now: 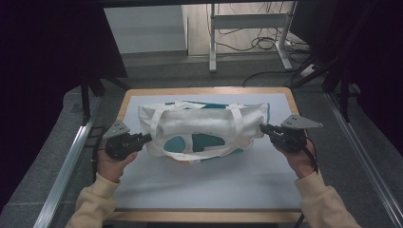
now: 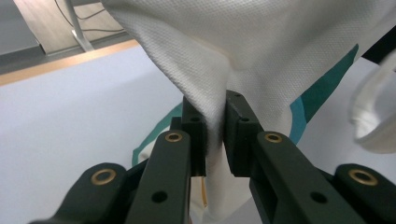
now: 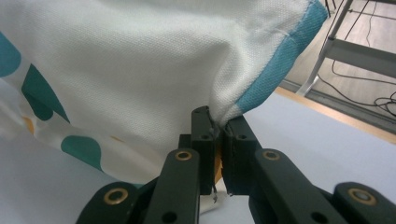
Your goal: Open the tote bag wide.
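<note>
A white cloth tote bag with teal shapes and two white handles lies across the middle of the pale table mat. My left gripper pinches the bag's left edge; in the left gripper view its jaws are shut on a fold of the white cloth. My right gripper grips the bag's right edge; in the right gripper view the jaws squeeze the white cloth beside a teal trim. The bag is stretched between the two grippers.
The pale mat lies on a wooden table with a bare rim. Metal rails run along both sides. Beyond the far edge stand a desk frame and loose cables on the floor.
</note>
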Available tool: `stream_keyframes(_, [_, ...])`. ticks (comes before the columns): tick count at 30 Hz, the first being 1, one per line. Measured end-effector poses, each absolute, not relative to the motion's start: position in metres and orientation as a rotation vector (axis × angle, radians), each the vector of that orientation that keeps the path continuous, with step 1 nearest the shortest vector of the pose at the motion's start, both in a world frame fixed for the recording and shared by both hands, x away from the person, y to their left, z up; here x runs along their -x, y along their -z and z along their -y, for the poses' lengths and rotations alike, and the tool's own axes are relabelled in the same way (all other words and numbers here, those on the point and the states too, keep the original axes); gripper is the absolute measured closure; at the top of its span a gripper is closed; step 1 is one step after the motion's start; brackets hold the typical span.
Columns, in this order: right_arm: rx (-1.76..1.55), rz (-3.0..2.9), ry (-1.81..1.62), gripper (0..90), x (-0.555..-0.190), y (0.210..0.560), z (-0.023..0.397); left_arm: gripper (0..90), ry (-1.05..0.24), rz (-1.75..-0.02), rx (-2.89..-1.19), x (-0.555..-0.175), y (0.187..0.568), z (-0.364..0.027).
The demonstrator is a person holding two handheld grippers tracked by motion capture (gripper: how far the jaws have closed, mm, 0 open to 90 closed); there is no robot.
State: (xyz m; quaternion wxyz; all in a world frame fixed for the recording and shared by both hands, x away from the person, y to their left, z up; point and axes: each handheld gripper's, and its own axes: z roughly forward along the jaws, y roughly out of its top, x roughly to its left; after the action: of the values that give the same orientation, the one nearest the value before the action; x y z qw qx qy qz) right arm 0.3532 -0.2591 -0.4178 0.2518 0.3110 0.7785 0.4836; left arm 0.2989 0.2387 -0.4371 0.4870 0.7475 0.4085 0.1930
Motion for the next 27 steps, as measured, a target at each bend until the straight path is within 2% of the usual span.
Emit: stream_keyframes(27, [-0.892,-2.179,-1.279,83.5,-0.362,0.442,0.251,81.8,-0.416,-1.038,-1.859,-0.300,0.471,-0.235])
